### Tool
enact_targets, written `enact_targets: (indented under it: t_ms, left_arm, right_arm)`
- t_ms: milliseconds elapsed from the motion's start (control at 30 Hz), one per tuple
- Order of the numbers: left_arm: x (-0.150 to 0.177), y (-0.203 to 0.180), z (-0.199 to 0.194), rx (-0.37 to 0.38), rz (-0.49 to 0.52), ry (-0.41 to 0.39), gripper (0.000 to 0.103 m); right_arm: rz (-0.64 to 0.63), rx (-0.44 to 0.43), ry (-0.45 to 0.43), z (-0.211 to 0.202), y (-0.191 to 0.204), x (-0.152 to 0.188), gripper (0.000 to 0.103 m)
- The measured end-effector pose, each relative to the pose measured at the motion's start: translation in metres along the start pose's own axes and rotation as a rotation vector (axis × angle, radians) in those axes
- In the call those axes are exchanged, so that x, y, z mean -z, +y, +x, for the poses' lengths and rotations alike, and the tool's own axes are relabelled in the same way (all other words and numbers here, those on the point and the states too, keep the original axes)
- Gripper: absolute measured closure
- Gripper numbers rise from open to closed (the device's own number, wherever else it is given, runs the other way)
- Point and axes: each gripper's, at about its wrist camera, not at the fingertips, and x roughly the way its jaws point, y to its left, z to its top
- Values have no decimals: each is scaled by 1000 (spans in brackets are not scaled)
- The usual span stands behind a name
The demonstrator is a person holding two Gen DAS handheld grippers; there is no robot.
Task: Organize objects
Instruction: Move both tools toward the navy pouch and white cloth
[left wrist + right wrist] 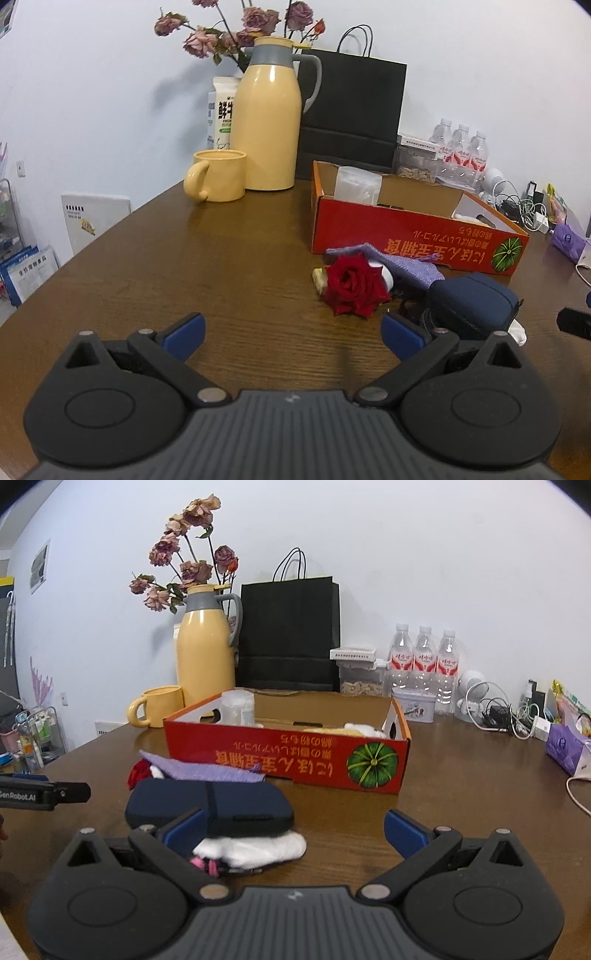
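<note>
Left gripper (293, 334) held wide and empty, rose (352, 286) just ahead to its right; right gripper (295, 830) wide, pouch (208, 806) by its left finger, box (288, 760) beyond

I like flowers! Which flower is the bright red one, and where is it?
The red rose lying on the table, beside the purple knitted pouch. The other flowers, the dried roses standing behind the yellow jug, are faded pink.
</note>
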Motion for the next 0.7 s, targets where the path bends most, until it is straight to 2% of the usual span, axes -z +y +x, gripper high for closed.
enact_targets:
  t_ms: [700]
  left_arm:
    - [10,7,-7,15,-40,7,0]
  right_arm:
    - [-12,-60,79,10,11,16,0]
